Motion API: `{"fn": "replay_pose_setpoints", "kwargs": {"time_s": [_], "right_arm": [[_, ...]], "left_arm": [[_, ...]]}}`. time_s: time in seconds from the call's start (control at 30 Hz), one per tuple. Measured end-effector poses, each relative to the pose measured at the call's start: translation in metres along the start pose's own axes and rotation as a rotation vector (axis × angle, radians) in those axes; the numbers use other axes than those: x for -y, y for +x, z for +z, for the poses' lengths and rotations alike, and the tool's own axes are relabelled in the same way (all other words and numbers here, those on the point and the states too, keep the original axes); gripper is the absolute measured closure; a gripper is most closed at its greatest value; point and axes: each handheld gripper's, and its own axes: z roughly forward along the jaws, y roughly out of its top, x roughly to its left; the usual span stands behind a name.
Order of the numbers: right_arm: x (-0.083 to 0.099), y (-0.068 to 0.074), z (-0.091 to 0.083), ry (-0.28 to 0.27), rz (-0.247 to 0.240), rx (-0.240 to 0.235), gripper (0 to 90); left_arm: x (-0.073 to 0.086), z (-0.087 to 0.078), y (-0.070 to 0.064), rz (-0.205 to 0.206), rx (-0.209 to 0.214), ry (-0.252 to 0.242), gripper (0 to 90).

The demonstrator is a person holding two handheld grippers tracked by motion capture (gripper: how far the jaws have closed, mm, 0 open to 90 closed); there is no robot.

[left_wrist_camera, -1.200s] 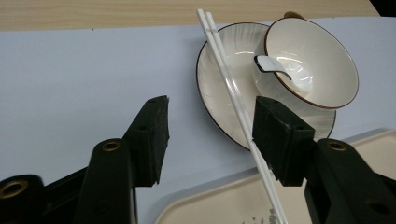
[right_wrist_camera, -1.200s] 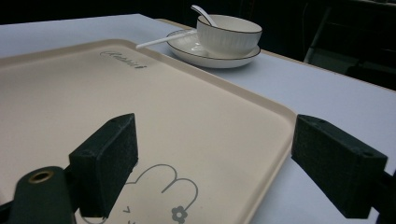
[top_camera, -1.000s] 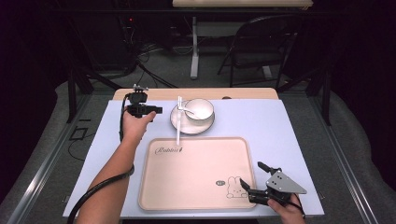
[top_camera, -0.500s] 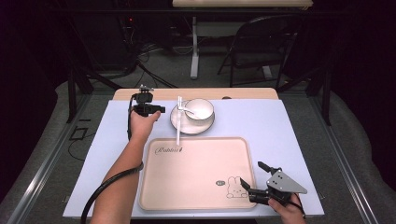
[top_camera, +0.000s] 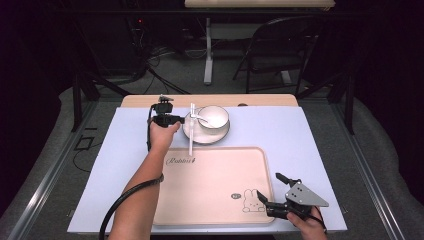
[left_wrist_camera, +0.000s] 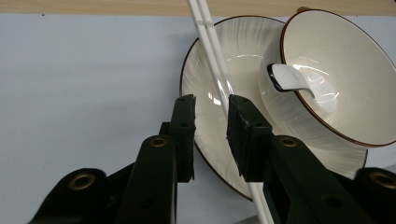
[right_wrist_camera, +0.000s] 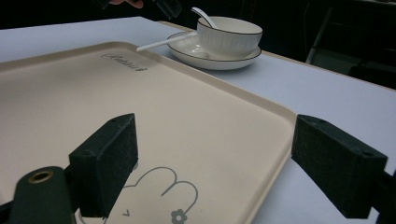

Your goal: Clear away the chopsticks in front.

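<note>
A white bowl (top_camera: 213, 117) with a white spoon (top_camera: 204, 120) in it stands on a dark-rimmed plate (top_camera: 206, 134) at the back of the table. A pair of white chopsticks (top_camera: 191, 131) lies across the plate's left side, reaching the beige tray (top_camera: 215, 186). My left gripper (top_camera: 170, 119) hovers at the plate's left edge. In the left gripper view its jaws (left_wrist_camera: 210, 119) stand narrowly open over the plate (left_wrist_camera: 205, 79), and the chopsticks (left_wrist_camera: 211, 56) pass under the right jaw. My right gripper (top_camera: 270, 187) is wide open (right_wrist_camera: 222, 163) across the tray's near right corner (right_wrist_camera: 154, 116).
A pale blue mat (top_camera: 300, 145) covers the table, whose wooden back edge (top_camera: 260, 100) shows behind the plate. The tray bears a rabbit drawing (top_camera: 249, 202) and lettering. A chair (top_camera: 280, 55) and table legs stand on the floor beyond.
My left gripper has moved right, closing in on the plate's left edge and the chopsticks. The right gripper has stayed at the tray corner.
</note>
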Motion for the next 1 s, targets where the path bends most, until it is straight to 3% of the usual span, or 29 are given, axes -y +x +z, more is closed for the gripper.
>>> {"fn": "replay_pose_setpoints", "kwargs": {"time_s": [0.27, 0.7, 1.0], "right_arm": [[0.0, -0.001, 0.0, -0.002, 0.004, 0.001, 14.0], [0.0, -0.001, -0.001, -0.004, 0.002, -0.002, 14.0], [0.0, -0.001, -0.001, -0.005, 0.008, -0.004, 14.0]], "left_arm": [[0.005, 0.014, -0.006, -0.005, 0.001, -0.005, 78.0], [0.008, 0.027, -0.012, 0.004, -0.014, -0.015, 78.7], [0.007, 0.031, -0.014, -0.019, -0.003, -0.026, 79.0]]}}
